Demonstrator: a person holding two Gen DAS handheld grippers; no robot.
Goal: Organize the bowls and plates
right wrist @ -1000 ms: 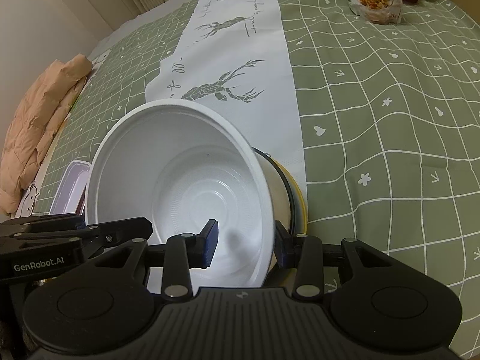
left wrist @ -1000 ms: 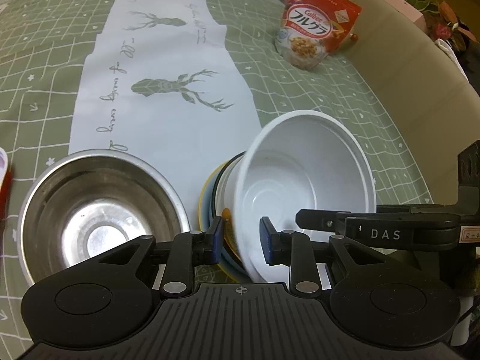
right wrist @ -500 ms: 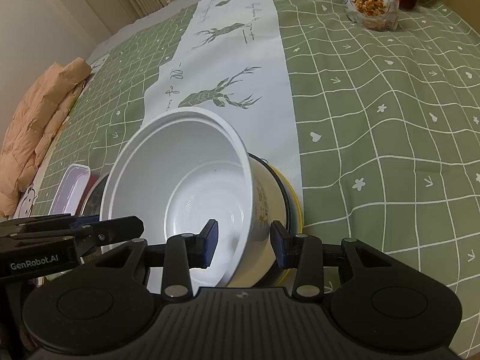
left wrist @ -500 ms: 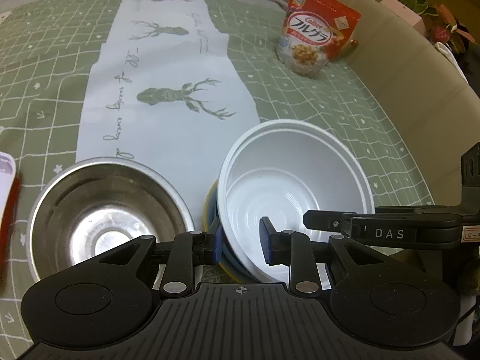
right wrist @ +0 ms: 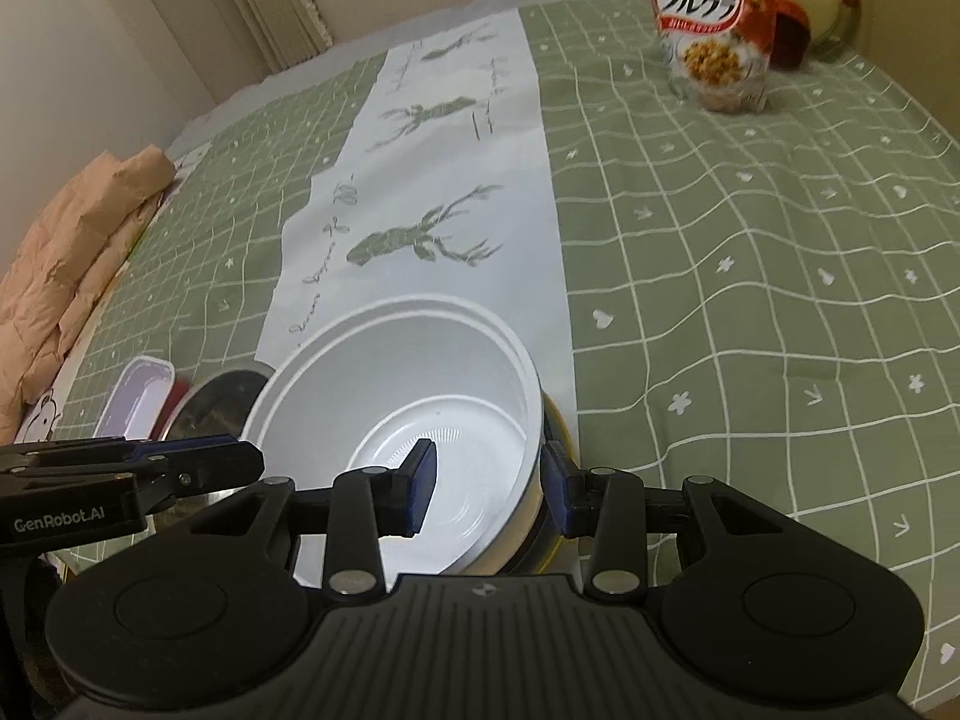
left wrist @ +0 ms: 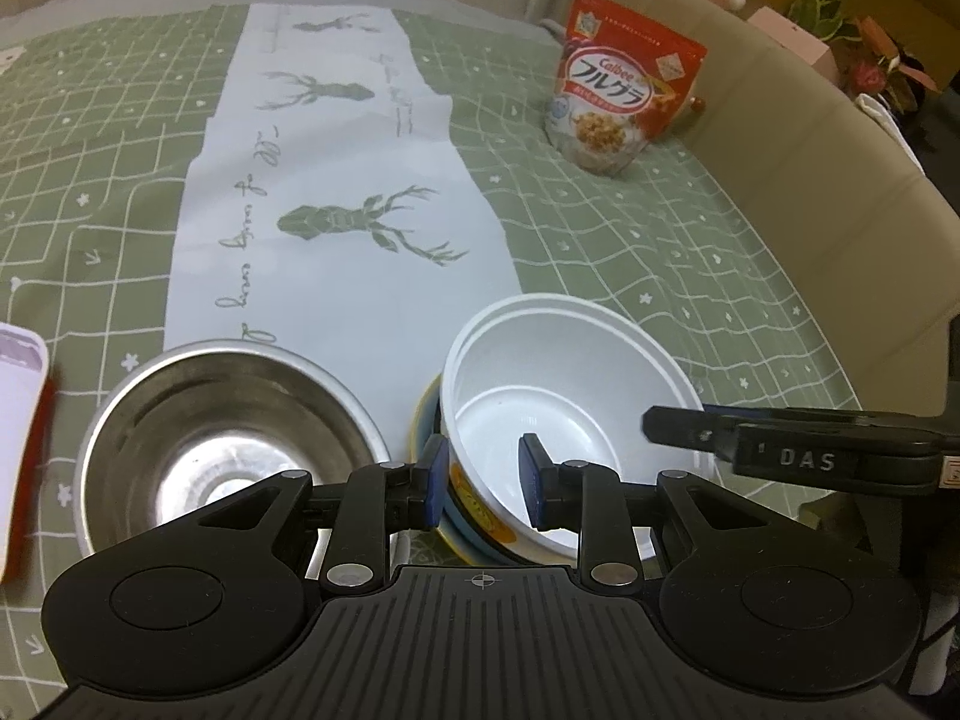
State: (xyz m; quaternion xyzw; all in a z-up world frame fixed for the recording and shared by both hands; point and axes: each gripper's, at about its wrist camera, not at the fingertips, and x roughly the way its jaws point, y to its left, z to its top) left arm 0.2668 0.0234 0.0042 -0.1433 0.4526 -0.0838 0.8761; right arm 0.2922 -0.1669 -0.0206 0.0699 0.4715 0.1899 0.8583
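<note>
I have levelled the white plastic bowl (left wrist: 564, 414) onto the stacked dishes (left wrist: 462, 519); left gripper (left wrist: 483, 477) and right gripper (right wrist: 486, 489) clamp its opposite walls.

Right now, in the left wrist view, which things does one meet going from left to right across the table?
Lilac-lidded container → steel bowl → white bowl on the stacked dishes → the right gripper's black fingers. The cereal bag stands far behind.
</note>
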